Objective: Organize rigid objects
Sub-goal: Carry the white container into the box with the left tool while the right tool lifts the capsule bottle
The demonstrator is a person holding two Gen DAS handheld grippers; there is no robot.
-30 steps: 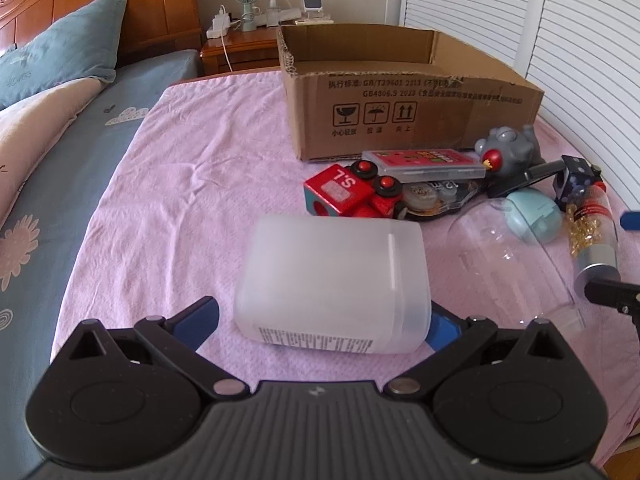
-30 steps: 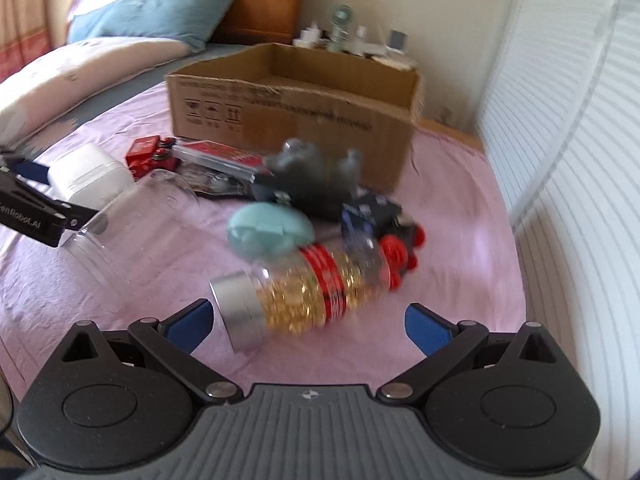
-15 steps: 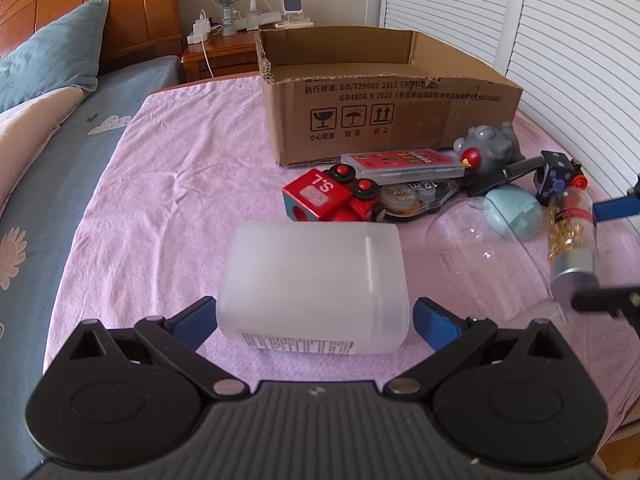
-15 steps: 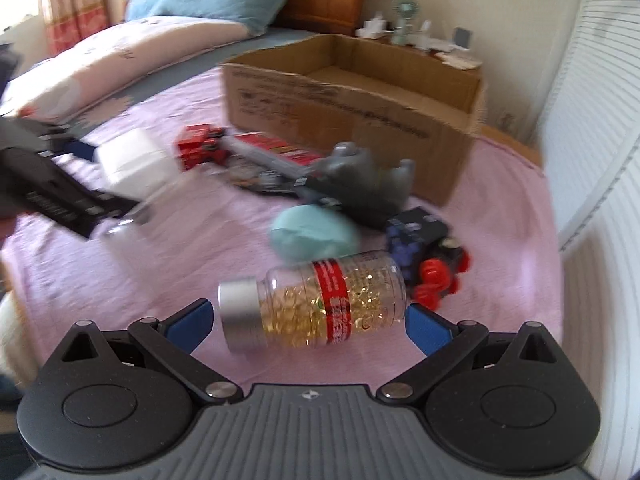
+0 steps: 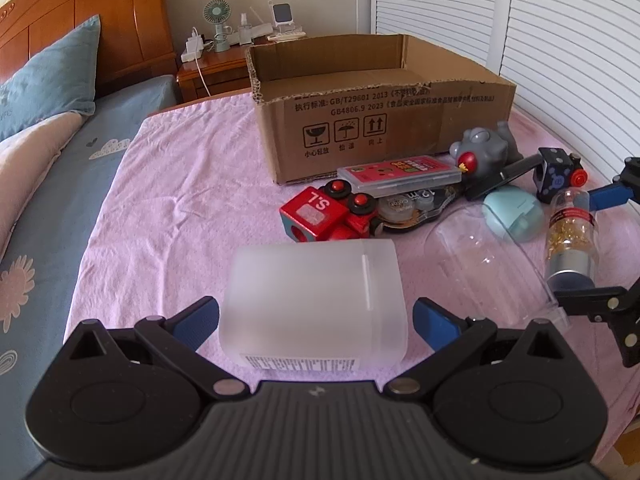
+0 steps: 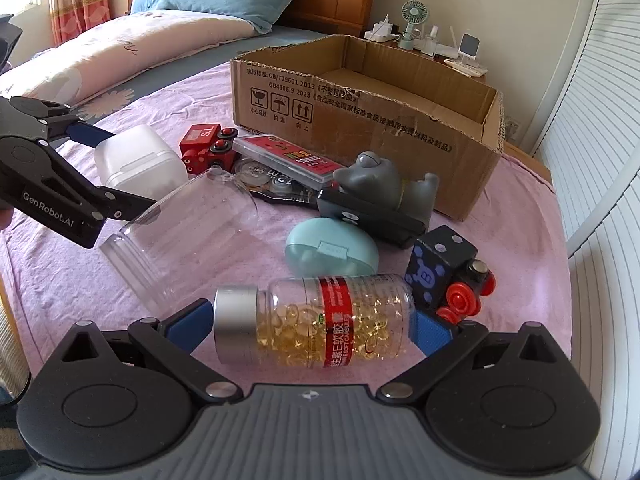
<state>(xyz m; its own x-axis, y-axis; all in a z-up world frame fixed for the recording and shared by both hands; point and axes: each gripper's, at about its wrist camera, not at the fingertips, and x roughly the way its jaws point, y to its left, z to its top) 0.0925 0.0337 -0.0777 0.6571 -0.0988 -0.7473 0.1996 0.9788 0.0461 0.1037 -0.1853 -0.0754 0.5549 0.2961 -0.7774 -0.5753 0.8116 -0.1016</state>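
A frosted white plastic box [image 5: 316,300] lies on the pink sheet [image 5: 180,200] between the fingers of my left gripper [image 5: 316,314], which is open and straddles it with slim gaps on both sides. A clear bottle of golden capsules [image 6: 316,324] with a silver cap and red label lies on its side between the fingers of my open right gripper [image 6: 312,326]. An open cardboard box [image 5: 380,120] stands beyond the pile. The same bottle [image 5: 570,240] also shows in the left wrist view.
Between the grippers lies an empty clear jar [image 6: 184,236]. Behind it sit a red toy train [image 5: 328,216], a red-lidded flat case [image 5: 400,172], a tape dispenser [image 5: 416,208], a grey toy [image 6: 380,184], a mint oval case [image 6: 332,252] and a dark blue toy train [image 6: 444,272]. Pillows [image 6: 140,44] lie left.
My right gripper has swung round and closed in, so the capsule bottle now lies level between its fingers. The left gripper has held its place around the white box while its view shifted slightly.
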